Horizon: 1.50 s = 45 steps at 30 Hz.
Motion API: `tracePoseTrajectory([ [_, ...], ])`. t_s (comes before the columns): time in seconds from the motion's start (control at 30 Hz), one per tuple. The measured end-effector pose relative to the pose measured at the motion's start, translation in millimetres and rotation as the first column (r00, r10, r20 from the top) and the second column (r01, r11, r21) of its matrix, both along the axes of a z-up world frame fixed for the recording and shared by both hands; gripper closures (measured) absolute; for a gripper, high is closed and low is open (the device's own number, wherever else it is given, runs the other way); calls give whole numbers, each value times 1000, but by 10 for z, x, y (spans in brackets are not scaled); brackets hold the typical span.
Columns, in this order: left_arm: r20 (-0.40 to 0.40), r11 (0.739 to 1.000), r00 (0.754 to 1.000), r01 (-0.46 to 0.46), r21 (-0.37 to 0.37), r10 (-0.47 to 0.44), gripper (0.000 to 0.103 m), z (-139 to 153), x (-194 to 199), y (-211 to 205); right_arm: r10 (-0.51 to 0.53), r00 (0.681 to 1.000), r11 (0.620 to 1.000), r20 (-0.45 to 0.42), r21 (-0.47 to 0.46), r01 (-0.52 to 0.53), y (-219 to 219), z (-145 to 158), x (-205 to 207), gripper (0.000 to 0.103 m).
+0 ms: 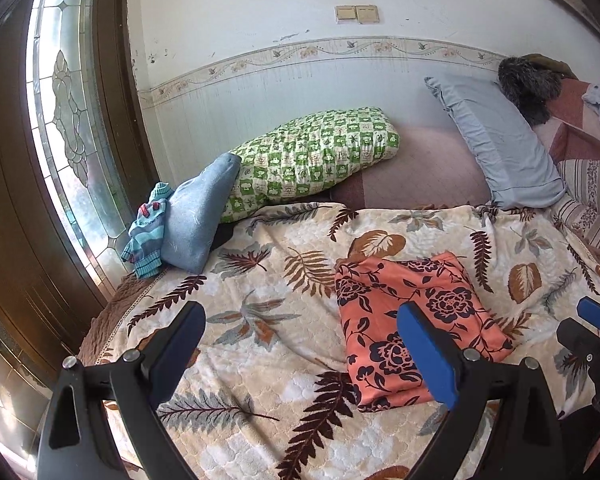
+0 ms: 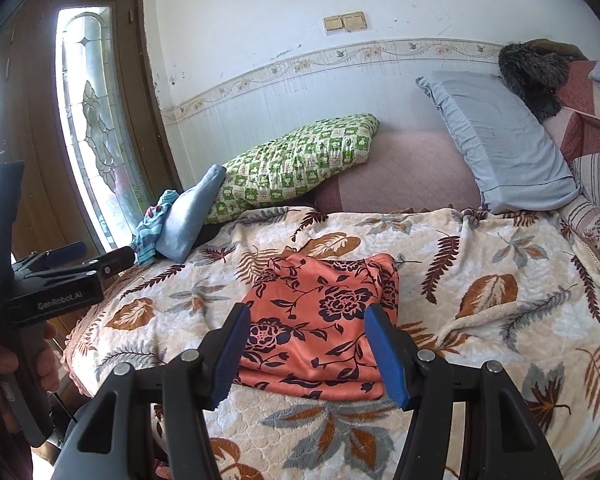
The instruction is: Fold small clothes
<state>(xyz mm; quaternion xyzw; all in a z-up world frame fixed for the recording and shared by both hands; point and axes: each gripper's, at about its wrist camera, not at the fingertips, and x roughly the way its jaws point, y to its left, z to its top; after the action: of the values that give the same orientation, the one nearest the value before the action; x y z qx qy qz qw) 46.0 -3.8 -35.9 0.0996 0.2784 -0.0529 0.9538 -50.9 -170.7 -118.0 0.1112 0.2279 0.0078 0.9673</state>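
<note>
The coral garment (image 2: 320,328) is seen folded flat on the blanket (image 2: 500,320). Both the left gripper (image 1: 300,348) and right gripper (image 2: 306,344) are held wide apart, empty. Edges should be squared before release.

You have one folded coral floral garment (image 2: 320,328) on the one leaf-print blanket (image 2: 480,280), three pillows far back: one green-checked (image 2: 300,164), two blue (image 2: 500,136) (image 2: 188,220), plus one striped garment (image 2: 152,228) far left.
</note>
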Motion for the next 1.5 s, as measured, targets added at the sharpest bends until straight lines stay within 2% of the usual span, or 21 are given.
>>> tracePoseTrajectory([
  [0.43, -10, 999, 999, -44, -4, 44, 6, 13, -182, 203, 37, 999, 999, -10, 0, -37, 121, -42, 24, 39],
  [0.67, 42, 998, 997, -62, -23, 63, 6, 197, -326, 252, 29, 1000, 1000, 6, 5, -29, 161, 46, 2, 39],
  [0.9, 59, 998, 998, -33, -57, 36, 6, 318, -407, 251, 24, 999, 1000, 41, 10, -24, 176, 187, -63, 39],
  [1.13, 39, 997, 999, 12, -76, -9, 6, 346, -420, 213, 23, 998, 1000, 53, 6, -23, 195, 229, -92, 39],
  [1.5, 7, 997, 1000, -16, -80, 16, 6, 263, -304, 179, 12, 999, 1000, 39, 0, -12, 177, 251, -71, 39],
])
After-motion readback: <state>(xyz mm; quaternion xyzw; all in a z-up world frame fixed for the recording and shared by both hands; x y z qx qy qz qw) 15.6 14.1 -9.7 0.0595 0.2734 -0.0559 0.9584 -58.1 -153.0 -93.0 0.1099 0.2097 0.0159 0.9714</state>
